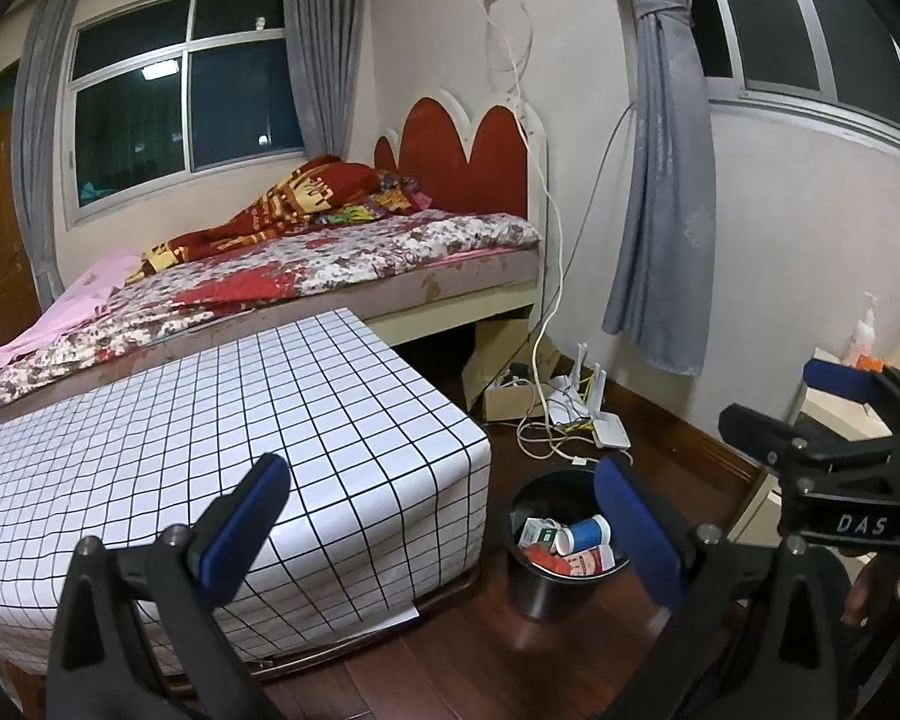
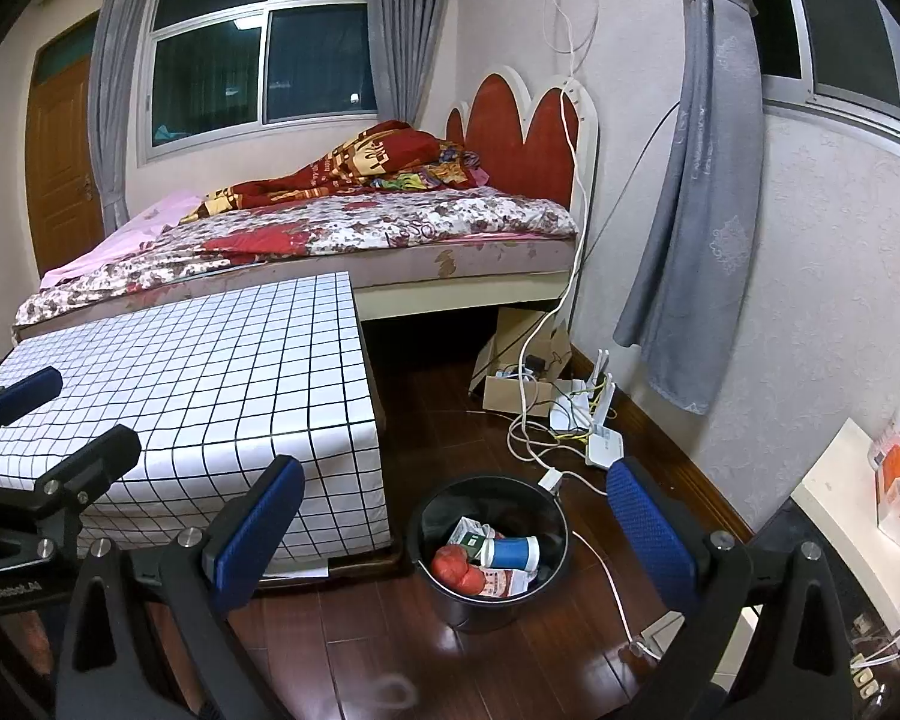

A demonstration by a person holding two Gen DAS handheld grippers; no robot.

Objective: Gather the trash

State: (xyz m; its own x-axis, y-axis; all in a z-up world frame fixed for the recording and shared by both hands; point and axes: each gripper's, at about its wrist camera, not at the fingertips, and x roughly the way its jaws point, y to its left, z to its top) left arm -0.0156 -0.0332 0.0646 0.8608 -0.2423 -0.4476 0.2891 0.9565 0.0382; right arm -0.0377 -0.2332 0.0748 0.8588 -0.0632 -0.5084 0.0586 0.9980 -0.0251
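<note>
A black trash bin (image 1: 537,585) (image 2: 492,600) stands on the dark wood floor beside the checked table. Inside it lie a blue-and-white bottle (image 1: 588,533) (image 2: 513,552), a green-and-white carton (image 1: 534,531) (image 2: 467,531), a red crumpled item (image 2: 456,567) and a red-and-white packet (image 1: 588,561) (image 2: 504,582). My left gripper (image 1: 441,531) is open with nothing between its blue pads, held above the table corner and the bin. My right gripper (image 2: 456,531) is also open and empty, with the bin seen between its fingers. Each gripper shows at the edge of the other's view.
A low table under a white black-grid cloth (image 1: 222,420) (image 2: 210,378) sits left of the bin. Behind it stands a bed (image 1: 330,258) (image 2: 360,228). White routers and cables (image 1: 576,414) (image 2: 588,426) lie by the wall. A white shelf with bottles (image 2: 858,480) is at right.
</note>
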